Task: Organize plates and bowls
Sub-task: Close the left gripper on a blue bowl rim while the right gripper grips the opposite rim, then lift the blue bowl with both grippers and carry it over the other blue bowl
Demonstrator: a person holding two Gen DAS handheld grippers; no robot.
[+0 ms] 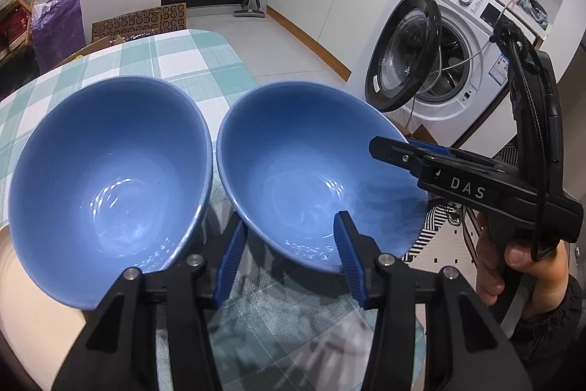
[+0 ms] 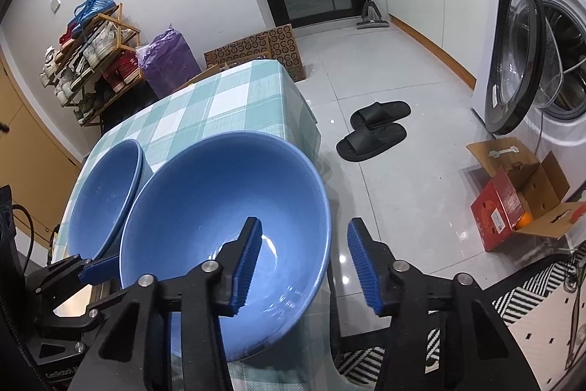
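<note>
Both wrist views look steeply down, close over the same two bowls (image 1: pixel 110 171).

Both blue bowls (image 1: pixel 110 178) (image 1: pixel 311 171) are seen glazed and glossy, like ceramic. The checked tablecloth (image 1: pixel 183 61) at upper left is woven and matt. Ribbed blue pads (image 2: pixel 249 266) are carried on matt black plastic fingers with metal pins.
</note>
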